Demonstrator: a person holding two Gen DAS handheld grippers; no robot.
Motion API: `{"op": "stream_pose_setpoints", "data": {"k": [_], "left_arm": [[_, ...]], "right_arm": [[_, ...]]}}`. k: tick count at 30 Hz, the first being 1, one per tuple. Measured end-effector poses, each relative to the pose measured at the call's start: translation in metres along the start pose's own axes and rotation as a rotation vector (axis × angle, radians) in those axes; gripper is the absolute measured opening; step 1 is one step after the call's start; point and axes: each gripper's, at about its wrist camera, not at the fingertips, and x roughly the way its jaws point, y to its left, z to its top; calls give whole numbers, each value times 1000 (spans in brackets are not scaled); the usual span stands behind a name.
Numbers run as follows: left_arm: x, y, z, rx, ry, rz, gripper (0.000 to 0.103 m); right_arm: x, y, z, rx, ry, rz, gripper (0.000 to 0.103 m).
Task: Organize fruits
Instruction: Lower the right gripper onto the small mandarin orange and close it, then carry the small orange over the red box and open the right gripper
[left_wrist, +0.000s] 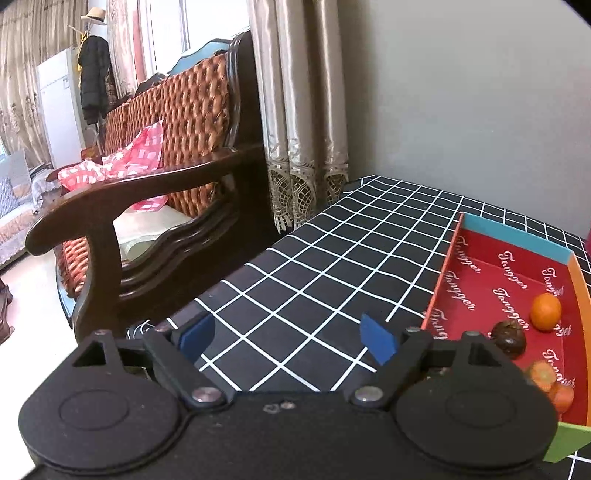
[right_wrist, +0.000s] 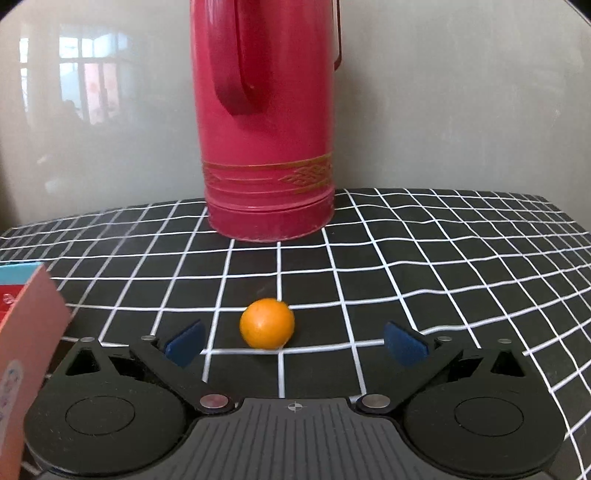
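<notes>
in the right wrist view, the right gripper is seen low over a black tablecloth with a white grid, its jaws spread wide and nothing held between them. a loose orange is found on the cloth between the two blue pads, toward 12 o'clock from the gripper body and touched by neither pad. a tall red thermos is set upright further out at 12 o'clock, against a pale wall. at 9 o'clock, an outer wall of a cardboard box is caught at the frame edge.

in the left wrist view, the left gripper is also held released, its pads well apart above bare cloth. at 3 o'clock the box is shown open, with a red printed interior and coloured rims. inside it are seen a second orange, a dark brown round fruit just beside it toward 7 o'clock, and orange pieces nearer the camera, partly hidden behind the gripper; what they are cannot be told. at 10 o'clock, beyond the table edge, a dark wooden sofa with a woven back is visible, with curtains at 12 o'clock.
</notes>
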Motion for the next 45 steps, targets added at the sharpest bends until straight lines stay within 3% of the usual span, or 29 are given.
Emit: {"op": "stream_pose_setpoints", "data": {"k": [2, 3, 4, 10, 17, 23, 27, 29, 37, 38, 39, 40, 42, 45], "left_arm": [[1, 1, 0, -2, 0, -2, 79], [0, 0, 0, -1, 0, -1, 79], [0, -1, 0, 1, 1, -2, 79], [-2, -7, -1, 15, -7, -14, 79], [1, -4, 0, -3, 6, -14, 80], [6, 1, 0, -17, 31, -9, 80], [7, 4, -1, -22, 39, -6, 80], [8, 4, -1, -20, 42, -6, 80], [10, 5, -2, -21, 51, -12, 81], [10, 5, -2, -21, 53, -16, 81], [10, 4, -2, -20, 56, -23, 81], [10, 3, -2, -19, 57, -30, 81], [8, 2, -2, -17, 55, -47, 81], [5, -2, -2, -13, 57, -80, 82]], "right_arm": [[6, 0, 2, -2, -1, 6, 84], [9, 1, 3, -9, 4, 10, 52], [12, 1, 3, -16, 20, 24, 35], [8, 3, -3, -32, 23, 37, 34], [-37, 18, -5, -40, -49, 194, 34], [-78, 57, -14, -123, -86, 437, 34], [-96, 85, -28, -219, -97, 540, 34], [-101, 98, -34, -261, -96, 573, 34], [-109, 120, -50, -370, -162, 561, 36], [-113, 124, -52, -404, -184, 539, 43], [-113, 125, -55, -429, -196, 524, 79], [-113, 127, -57, -442, -208, 514, 103], [-121, 126, -62, -433, -276, 519, 103], [-134, 122, -64, -426, -310, 499, 103]]}}
